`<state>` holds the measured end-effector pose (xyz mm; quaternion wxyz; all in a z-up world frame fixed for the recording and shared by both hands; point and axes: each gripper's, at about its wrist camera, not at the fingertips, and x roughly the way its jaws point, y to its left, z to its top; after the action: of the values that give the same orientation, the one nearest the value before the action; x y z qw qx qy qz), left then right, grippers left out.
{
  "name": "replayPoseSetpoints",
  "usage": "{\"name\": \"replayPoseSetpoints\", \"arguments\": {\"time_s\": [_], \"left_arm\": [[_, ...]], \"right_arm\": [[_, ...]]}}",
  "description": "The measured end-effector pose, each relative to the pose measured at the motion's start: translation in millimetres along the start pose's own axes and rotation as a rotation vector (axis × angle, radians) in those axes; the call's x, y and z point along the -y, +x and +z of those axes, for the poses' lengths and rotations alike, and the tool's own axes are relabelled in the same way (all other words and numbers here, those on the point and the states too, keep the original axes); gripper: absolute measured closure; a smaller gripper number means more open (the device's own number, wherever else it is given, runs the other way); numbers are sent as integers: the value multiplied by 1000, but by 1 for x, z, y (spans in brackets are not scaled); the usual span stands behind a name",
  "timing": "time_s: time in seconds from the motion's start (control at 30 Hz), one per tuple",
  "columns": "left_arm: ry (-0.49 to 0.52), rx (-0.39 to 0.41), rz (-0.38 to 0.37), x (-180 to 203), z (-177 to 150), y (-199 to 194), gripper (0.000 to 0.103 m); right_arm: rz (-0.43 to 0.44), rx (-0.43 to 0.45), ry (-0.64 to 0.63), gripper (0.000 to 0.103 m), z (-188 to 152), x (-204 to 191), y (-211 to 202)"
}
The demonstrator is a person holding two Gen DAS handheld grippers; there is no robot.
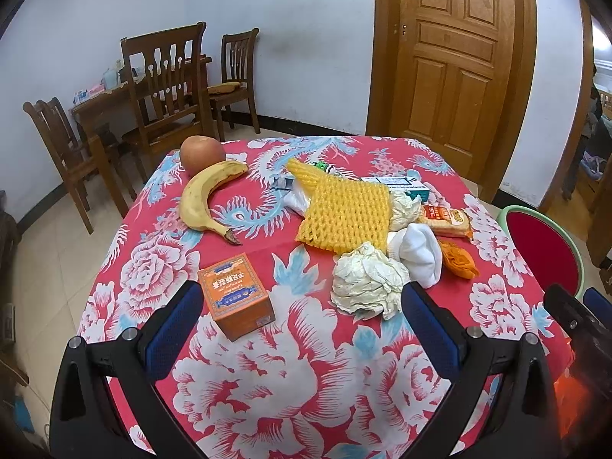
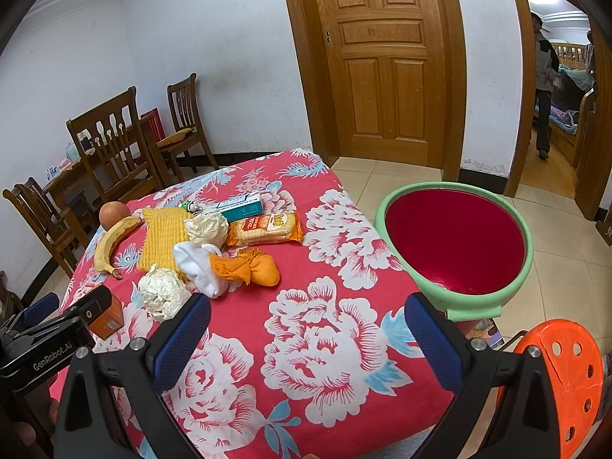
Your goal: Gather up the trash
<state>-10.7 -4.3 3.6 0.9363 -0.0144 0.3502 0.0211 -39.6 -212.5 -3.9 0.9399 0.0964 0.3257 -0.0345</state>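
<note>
On the floral red tablecloth (image 1: 306, 363) lie a crumpled paper ball (image 1: 365, 283) (image 2: 162, 292), a yellow foam net (image 1: 346, 210) (image 2: 164, 237), a white sock (image 1: 419, 250) (image 2: 199, 267), an orange cloth (image 1: 459, 262) (image 2: 252, 267), a snack packet (image 1: 445, 220) (image 2: 266, 227) and a second paper ball (image 2: 206, 225). An orange box (image 1: 237, 296) stands near the front left. My left gripper (image 1: 302, 329) is open, just short of the box and the paper ball. My right gripper (image 2: 306, 332) is open over bare cloth. A green-rimmed red basin (image 2: 455, 243) (image 1: 543, 248) sits right of the table.
A banana (image 1: 208, 199) and an apple (image 1: 202, 154) lie at the far left. A blue-white carton (image 2: 243, 206) lies at the back. An orange stool (image 2: 566, 382) stands at the lower right. Wooden chairs (image 1: 164, 80) and a door (image 2: 382, 57) are behind.
</note>
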Motion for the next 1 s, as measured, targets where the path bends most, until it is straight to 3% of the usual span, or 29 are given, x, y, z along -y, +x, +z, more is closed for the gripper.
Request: {"name": "replayPoseSetpoints", "arguments": {"time_s": [1.0], "left_arm": [[0, -3, -4, -5, 1, 8, 1]], "right_arm": [[-1, -1, 4, 0, -1, 3, 1]]}}
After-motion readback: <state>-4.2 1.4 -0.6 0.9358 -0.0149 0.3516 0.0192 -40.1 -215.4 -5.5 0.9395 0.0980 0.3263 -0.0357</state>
